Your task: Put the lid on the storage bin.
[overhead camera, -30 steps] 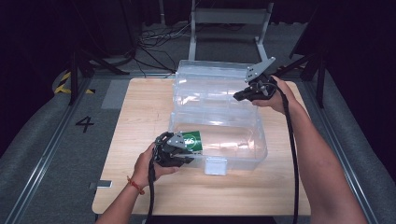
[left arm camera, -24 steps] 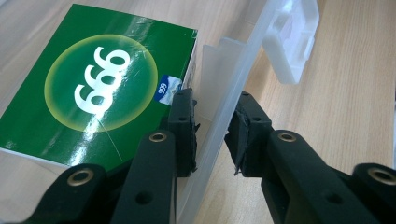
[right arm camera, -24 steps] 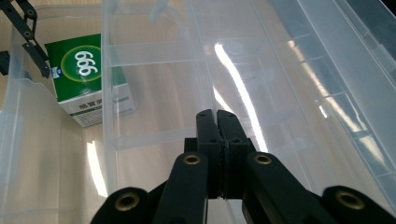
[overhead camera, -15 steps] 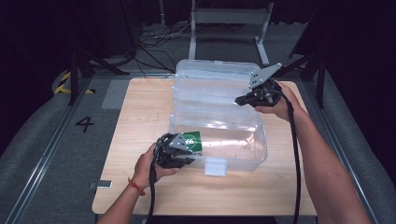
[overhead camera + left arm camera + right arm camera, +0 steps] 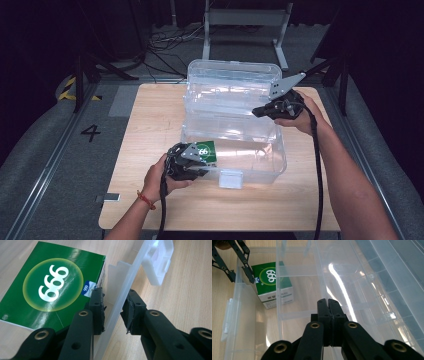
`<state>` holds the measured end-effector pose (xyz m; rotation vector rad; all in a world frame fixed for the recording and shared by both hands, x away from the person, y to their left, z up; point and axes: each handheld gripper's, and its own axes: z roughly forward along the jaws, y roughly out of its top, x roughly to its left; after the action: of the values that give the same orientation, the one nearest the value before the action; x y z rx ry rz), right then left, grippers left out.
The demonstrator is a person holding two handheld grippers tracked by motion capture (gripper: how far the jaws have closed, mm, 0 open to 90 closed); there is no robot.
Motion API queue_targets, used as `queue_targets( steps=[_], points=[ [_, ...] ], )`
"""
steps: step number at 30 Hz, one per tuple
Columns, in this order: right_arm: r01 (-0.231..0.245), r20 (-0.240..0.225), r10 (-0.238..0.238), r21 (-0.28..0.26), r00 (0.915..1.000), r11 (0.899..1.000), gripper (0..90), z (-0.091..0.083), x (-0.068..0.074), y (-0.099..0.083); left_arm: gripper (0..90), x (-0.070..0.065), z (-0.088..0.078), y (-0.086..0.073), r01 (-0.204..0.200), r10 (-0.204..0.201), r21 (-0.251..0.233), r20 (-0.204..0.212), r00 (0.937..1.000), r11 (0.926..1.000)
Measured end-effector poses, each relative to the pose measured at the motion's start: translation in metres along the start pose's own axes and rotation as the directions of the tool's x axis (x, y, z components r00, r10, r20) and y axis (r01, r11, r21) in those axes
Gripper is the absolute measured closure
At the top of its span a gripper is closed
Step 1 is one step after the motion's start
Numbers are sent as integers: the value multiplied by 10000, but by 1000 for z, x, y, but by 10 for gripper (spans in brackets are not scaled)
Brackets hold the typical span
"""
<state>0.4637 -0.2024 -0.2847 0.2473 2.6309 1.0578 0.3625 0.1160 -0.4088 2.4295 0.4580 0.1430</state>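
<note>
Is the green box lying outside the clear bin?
No, the green box sits inside the clear bin, against its wall.

The right hand-held gripper [image 5: 261, 111], jaws pressed together, now sits a little further right and nearer over the clear box's [image 5: 235, 150] raised lid than before.

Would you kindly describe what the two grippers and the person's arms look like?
Both grippers are black, with jointed arms pinned by brass-coloured rivets and ridged black pads. The left gripper and right gripper each carry a grey three-cornered plate and trail a black cable. The forearms are bare; a red band circles the left wrist.
</note>
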Motion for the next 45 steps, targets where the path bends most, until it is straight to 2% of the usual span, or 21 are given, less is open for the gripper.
queue_targets(
  steps=[20,27,45],
  points=[
    [-16,197,24,-375,9998,9993,898,-4,17,-9,713,3,0,0,-22,24,-114,126,9999,9999],
    [132,308,-122,-351,9995,9993,899,-5,24,-9,714,3,0,0,-49,50,-111,144,9999,9999],
    [164,246,-150,-551,9996,9983,898,-9,35,-15,715,3,0,-1,-149,152,-190,151,9998,9997]
  ],
)
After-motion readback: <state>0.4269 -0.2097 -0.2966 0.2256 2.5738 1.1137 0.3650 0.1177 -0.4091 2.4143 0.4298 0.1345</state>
